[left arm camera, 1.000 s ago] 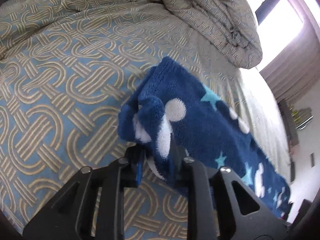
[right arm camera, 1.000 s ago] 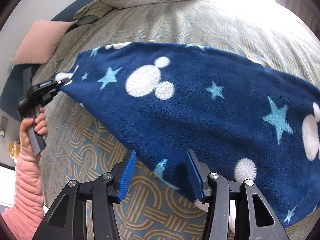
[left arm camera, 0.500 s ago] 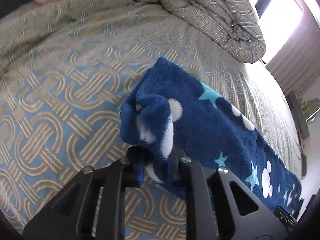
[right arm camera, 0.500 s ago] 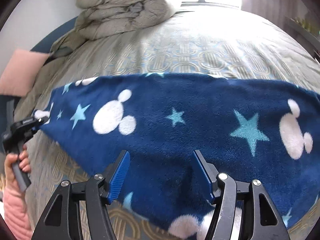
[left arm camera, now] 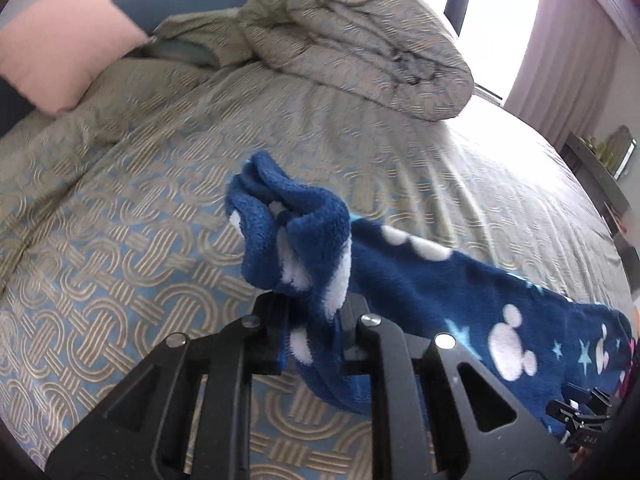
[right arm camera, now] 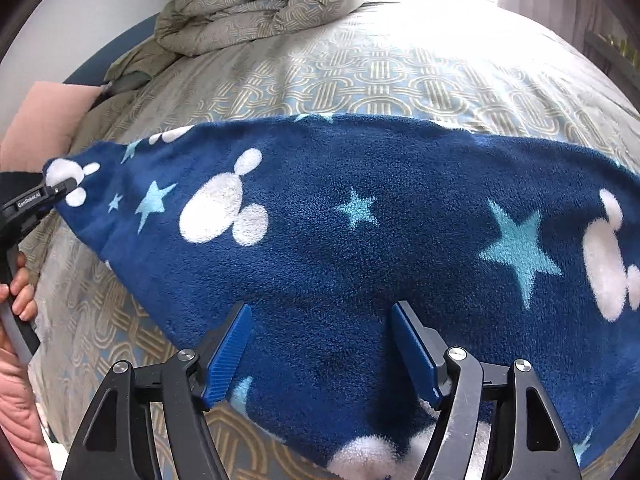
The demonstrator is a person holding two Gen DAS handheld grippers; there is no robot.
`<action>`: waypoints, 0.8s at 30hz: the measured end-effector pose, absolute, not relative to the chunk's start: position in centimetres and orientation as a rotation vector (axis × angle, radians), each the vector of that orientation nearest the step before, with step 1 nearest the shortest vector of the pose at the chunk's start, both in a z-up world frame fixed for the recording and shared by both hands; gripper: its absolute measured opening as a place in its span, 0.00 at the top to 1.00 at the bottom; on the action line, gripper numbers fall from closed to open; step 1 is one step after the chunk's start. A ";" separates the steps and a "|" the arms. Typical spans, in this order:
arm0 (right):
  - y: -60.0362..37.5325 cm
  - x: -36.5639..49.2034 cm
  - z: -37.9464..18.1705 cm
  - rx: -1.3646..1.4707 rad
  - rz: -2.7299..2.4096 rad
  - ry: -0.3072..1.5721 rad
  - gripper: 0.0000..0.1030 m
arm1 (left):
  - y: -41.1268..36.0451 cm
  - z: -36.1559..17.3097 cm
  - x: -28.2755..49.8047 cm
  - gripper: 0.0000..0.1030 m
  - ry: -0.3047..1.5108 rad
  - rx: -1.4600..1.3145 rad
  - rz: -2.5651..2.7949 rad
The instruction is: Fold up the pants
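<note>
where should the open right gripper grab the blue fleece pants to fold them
Probably the near edge of the pants, directly below the right gripper. Its jaws have just been opening and stand apart above the flat fleece, clamping nothing. Come straight down and pinch the hem layers together. The left gripper already clamps the bunched far end.

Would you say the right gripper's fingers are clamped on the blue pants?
No, the right gripper stands open, its blue fingers spread apart above the pants without pinching any fabric.
</note>
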State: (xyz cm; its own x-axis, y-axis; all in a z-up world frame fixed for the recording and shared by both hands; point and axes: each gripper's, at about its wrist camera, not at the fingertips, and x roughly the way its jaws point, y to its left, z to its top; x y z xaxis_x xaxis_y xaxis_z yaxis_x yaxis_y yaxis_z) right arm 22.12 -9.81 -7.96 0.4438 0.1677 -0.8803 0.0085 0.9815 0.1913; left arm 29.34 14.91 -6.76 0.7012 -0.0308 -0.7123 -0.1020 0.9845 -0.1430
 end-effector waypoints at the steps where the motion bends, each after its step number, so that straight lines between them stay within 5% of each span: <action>1: -10.0 21.9 -7.8 0.185 0.105 1.107 0.29 | 14.4 -6.3 29.3 0.83 0.787 -0.161 0.030; 24: -18.0 17.9 -5.3 0.270 0.061 1.003 0.29 | -0.9 -4.5 27.1 0.83 0.791 0.086 -0.232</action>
